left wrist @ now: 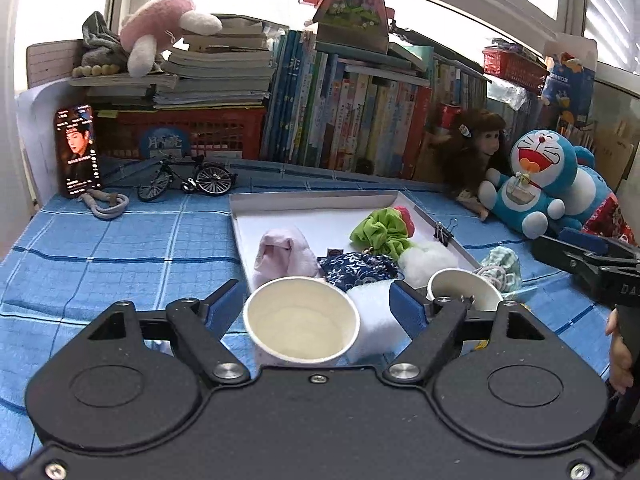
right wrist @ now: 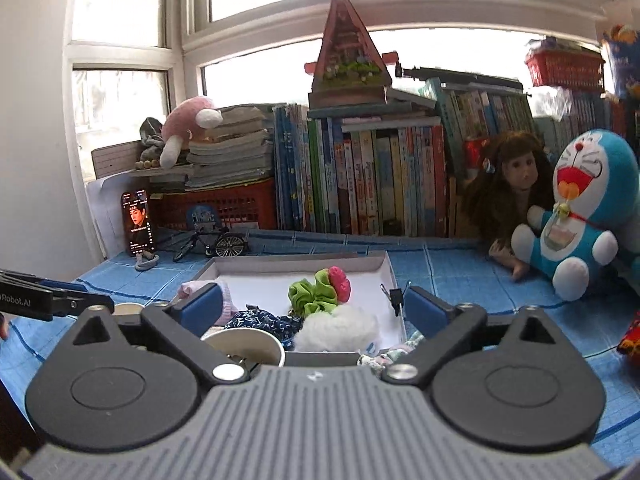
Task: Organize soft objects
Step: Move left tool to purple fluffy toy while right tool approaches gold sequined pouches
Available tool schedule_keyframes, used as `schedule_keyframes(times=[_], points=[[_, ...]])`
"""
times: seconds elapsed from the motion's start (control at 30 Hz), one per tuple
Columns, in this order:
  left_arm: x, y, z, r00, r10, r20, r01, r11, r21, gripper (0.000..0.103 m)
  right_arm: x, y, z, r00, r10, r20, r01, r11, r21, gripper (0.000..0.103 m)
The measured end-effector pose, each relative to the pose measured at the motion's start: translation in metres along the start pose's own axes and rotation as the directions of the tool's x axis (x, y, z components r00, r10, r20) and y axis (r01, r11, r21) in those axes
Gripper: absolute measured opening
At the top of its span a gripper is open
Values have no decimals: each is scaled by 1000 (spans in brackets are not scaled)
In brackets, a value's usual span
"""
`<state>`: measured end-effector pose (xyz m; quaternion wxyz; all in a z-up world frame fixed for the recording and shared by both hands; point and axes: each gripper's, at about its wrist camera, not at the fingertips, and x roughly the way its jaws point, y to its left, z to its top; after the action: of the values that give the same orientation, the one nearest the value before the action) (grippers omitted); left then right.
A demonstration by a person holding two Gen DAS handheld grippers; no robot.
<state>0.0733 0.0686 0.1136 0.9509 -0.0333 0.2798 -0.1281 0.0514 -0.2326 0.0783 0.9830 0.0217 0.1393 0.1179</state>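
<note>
My left gripper stands open around an empty paper cup; its blue pads do not touch the rim. Behind it a white tray holds a pink cloth, a navy patterned cloth, a green scrunchie, a red one and a white fluffy ball. My right gripper is open wide near the tray's front edge, over a second paper cup and the fluffy ball. A pale green checked scrunchie lies outside the tray.
Blue checked cloth covers the table. Along the back stand a row of books, a red crate, a propped phone and a model bicycle. A doll and a blue plush cat sit at the right.
</note>
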Motion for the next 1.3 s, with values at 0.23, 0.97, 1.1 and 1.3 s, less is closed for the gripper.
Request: schedule_keyframes(times=[0.23,0.97,1.1,1.3], points=[[-19,17,-23,999,27,38,-27,1000,-8,83,-11,3,-16,999,-32,32,34,998,-56,103],[-6,39,-93,967,253,36,-250,966,-67,84,-8,1,-79,988,-155,1,154,981,-118,103],[1,41,-99,967,255,22,-252,963,-95,84,-5,-1,-86,984,-178,-12,176,977,-122,103],[7,38,-104,959,282,32,-278,956,-92,84,0,-5,-96,980,-193,-56,185,975,-121,103]])
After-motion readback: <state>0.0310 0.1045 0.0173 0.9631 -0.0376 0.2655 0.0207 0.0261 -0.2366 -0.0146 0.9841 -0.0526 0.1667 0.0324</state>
